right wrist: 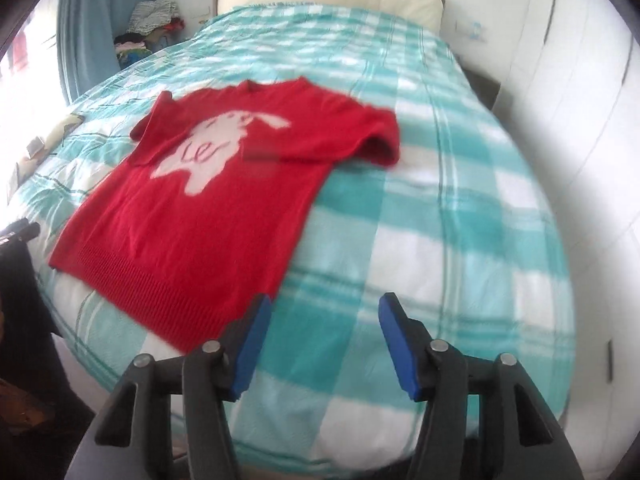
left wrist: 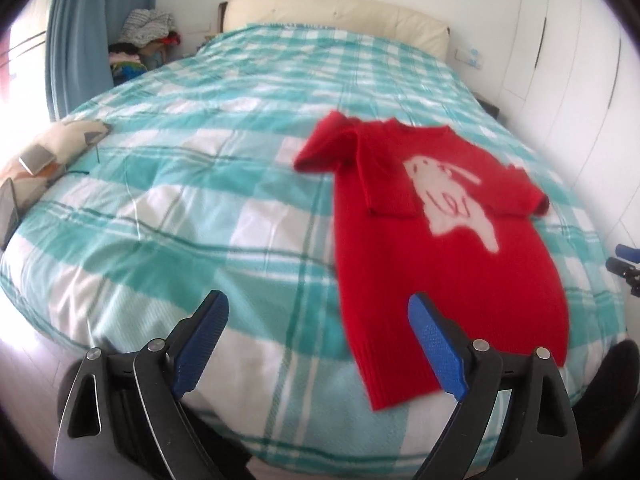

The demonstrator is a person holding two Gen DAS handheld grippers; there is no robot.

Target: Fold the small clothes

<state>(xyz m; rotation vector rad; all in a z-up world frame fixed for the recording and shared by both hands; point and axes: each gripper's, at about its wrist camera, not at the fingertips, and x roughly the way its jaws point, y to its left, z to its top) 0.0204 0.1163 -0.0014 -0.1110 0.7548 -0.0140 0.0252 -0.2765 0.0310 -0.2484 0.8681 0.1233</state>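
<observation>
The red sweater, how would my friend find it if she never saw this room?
Look at the big bed with the teal and white checked cover. Near its foot end lies the red sweater, spread flat, both sleeves folded in over its chest. It is the only bright red thing on the bed, with a white animal picture on its front.

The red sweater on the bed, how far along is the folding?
Done: both sleeves of the red sweater are folded across its front. In hand: nothing; the left gripper and right gripper are open, near the hem. Left: folding the body up from the hem.
</observation>
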